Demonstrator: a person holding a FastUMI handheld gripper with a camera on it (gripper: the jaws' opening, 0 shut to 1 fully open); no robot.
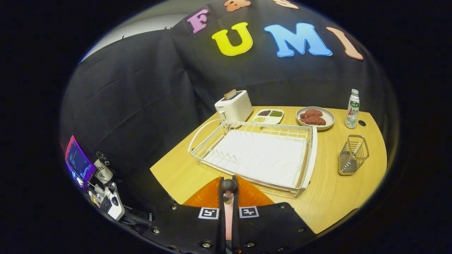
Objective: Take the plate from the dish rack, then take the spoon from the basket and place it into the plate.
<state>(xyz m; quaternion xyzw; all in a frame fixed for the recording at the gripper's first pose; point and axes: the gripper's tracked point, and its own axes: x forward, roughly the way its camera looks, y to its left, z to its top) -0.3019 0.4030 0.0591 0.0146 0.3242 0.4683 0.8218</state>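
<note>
The hand-held gripper (228,197) has its fingers closed on a spoon (228,186), bowl end forward. An orange plate (212,197) lies directly beneath the spoon, at the counter's (328,197) near edge. Beyond stands the dish rack (257,155), with no dishes in it; the wire basket (353,155) sits near the right edge.

One dish rack (254,155), one basket (353,155), one toaster (233,105), one bottle (352,108), two food dishes (315,118).
</note>
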